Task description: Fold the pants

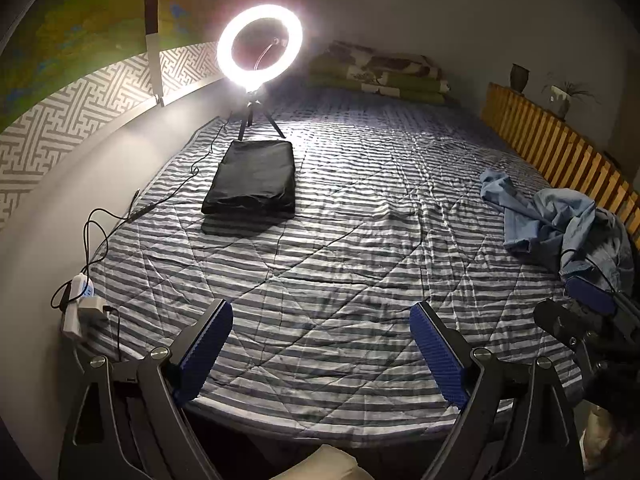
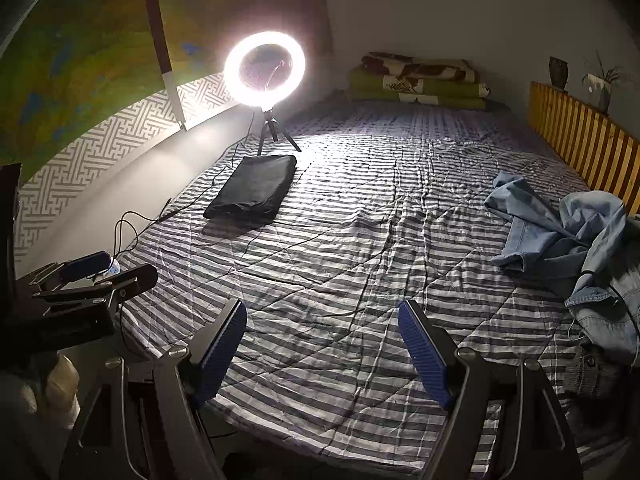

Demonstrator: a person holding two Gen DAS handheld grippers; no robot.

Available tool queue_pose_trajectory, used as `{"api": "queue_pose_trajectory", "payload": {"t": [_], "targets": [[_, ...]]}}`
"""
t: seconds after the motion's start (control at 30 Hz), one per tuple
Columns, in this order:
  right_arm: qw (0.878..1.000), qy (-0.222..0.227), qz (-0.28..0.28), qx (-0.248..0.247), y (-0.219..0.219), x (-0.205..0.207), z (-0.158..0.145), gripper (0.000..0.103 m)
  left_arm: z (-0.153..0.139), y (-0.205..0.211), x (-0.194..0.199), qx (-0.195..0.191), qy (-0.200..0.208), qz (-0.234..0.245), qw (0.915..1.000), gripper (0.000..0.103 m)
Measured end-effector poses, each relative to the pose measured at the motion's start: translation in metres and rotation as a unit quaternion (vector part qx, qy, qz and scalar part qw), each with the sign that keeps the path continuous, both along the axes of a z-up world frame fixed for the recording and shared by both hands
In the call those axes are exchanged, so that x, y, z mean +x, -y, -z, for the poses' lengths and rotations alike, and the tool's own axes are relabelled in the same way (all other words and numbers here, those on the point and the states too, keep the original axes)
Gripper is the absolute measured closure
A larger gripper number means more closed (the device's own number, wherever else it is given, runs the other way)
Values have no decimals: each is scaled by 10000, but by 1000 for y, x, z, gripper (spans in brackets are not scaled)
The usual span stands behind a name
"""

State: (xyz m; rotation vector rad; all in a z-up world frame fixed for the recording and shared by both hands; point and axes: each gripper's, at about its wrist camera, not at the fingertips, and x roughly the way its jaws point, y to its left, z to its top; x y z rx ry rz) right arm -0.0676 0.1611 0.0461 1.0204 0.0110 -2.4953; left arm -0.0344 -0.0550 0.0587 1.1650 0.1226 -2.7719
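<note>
We hold both tools above the near edge of a bed (image 1: 328,216) covered with a grey and white striped quilt. Our left tool (image 1: 320,344) has its blue-padded fingers (image 1: 206,354) spread wide apart with nothing between them, and our right tool (image 2: 322,340) stands the same way, fingers apart and empty. In the left wrist view the right tool shows at the far right edge, near the denim; in the right wrist view the left tool shows at the left edge.

The pants (image 2: 576,240), light blue denim, lie crumpled in a heap on the right side of the bed, close to a wooden slatted rail (image 2: 580,136). Their lower part runs out of view, so we cannot tell how the legs lie. A thin dark cable seems to cross the heap, though the view there is poor.

On the far left of the bed a folded black garment (image 1: 252,178) lies flat, just in front of a lit ring light (image 1: 260,46) on a small tripod. Folded green and brown blankets (image 2: 420,80) sit at the far end. A power strip (image 1: 80,304) rests at the left edge.
</note>
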Motion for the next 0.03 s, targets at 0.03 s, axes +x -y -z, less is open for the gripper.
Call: {"api": "queue_pose_trajectory", "payload": {"t": [0.03], "targets": [[10000, 24, 9, -9, 0, -1, 1, 28, 2, 1, -2, -2, 17, 7, 10000, 11]]}}
